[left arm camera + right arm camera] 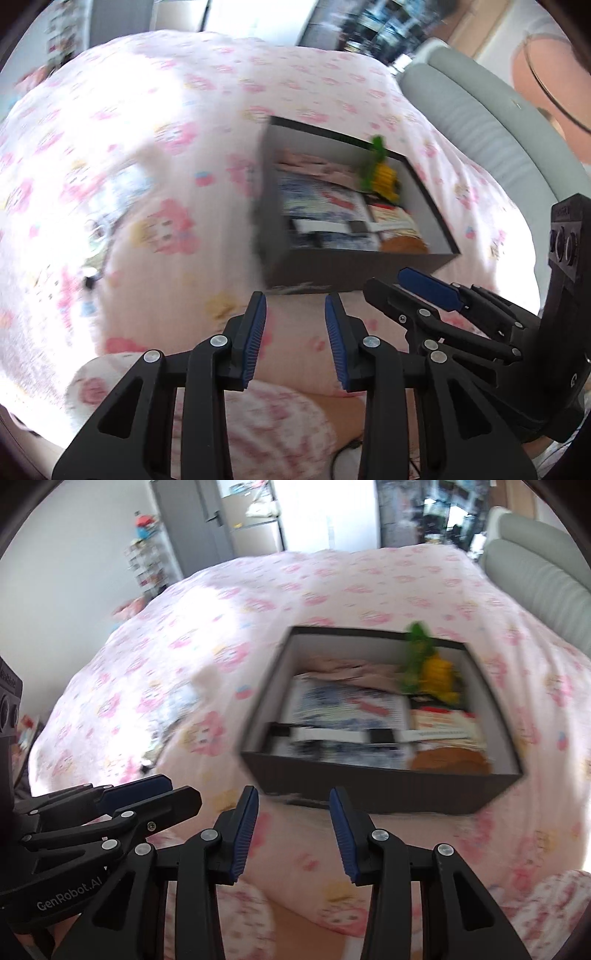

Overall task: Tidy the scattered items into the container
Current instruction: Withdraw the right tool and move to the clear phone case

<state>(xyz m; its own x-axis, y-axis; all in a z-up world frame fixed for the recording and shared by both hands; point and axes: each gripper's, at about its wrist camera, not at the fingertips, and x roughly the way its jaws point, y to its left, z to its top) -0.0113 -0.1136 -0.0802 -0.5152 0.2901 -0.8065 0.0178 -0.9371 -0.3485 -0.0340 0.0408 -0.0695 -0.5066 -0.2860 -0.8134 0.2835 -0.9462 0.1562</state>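
Pink cartoon-print bedsheet [332,590] covers the bed across both views; frames are motion-blurred.

Container: dark box [373,790] with pale inner walls sits on the bed, centre-right of the right wrist view and right of centre in the left wrist view [354,266]. Contents, as far as the blur allows: a yellow-and-green toy [436,672] at the upper right corner of the box, standing above the rim; printed blue-and-white booklets or packets [343,709] flat across the middle; a white strip with dark ends [332,735] lying across them; an orange-brown item [448,760] at the lower right corner. Exact identities not readable.

One item outside the box: a blurred pale blue-grey object [173,709] on the sheet, left of the box, well apart from it. It shows at the left of the left wrist view too [110,206].

Left gripper [295,339]: released, blue pads apart, nothing between them, bottom centre of its view, above the sheet just in front of the box's near wall. Right gripper [293,830]: likewise released and empty, bottom centre of its view. The two sit side by side; each shows in the other's lower corner.

Grey padded headboard [535,572] at upper right.
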